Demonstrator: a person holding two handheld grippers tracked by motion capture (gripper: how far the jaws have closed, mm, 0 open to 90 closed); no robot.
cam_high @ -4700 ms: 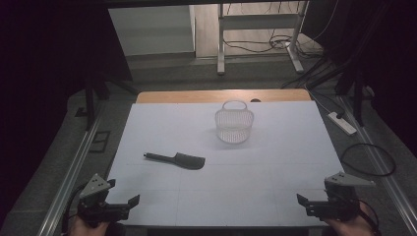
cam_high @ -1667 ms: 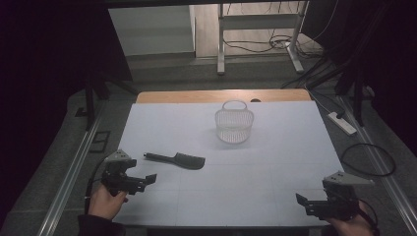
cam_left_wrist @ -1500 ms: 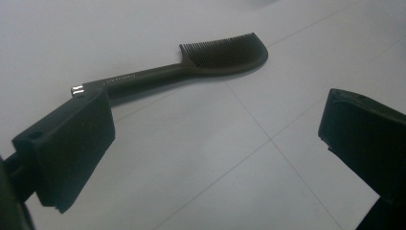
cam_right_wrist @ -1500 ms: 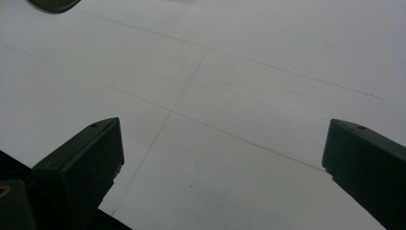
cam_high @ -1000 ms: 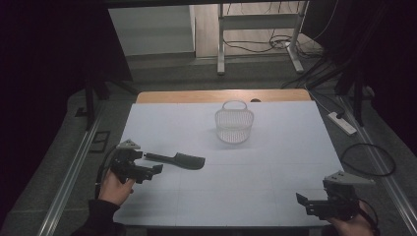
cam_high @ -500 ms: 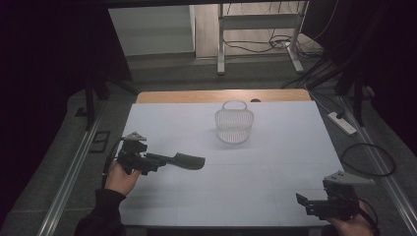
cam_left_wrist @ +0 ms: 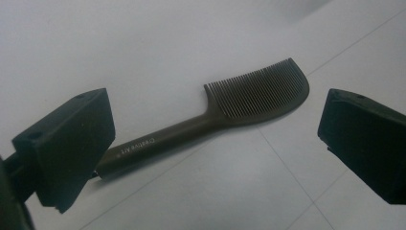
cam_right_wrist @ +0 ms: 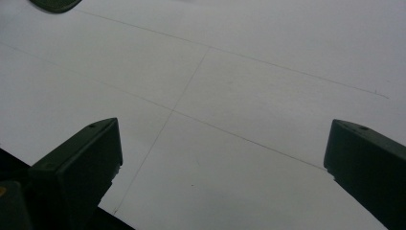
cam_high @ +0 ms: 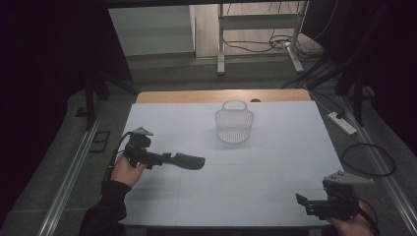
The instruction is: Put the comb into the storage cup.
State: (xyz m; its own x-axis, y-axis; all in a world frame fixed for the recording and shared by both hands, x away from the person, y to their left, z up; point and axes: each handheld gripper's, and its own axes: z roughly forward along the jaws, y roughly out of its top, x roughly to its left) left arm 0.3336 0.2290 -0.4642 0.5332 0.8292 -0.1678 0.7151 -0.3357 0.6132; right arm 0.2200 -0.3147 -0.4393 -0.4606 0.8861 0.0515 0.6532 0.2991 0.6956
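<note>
left gripper (cam_high: 158, 158) at the table's 9 o'clock, jaws spread wide astride the comb (cam_left_wrist: 210, 117) handle, gripping nothing, lined up to pinch | comb flat on white table (cam_high: 275, 182), teeth toward 3 o'clock; basket (cam_high: 234, 125) at 12 | right gripper (cam_high: 307, 202) parked at 5 o'clock, wide open, empty | versus earliest frame: left gripper has advanced from the near corner; comb, basket, right gripper unmoved

A dark comb (cam_left_wrist: 210, 120) with a long handle lies flat on the white worktop (cam_high: 275, 172), at its left side. A small see-through basket (cam_high: 234, 126) stands upright farther back, near the middle.
</note>
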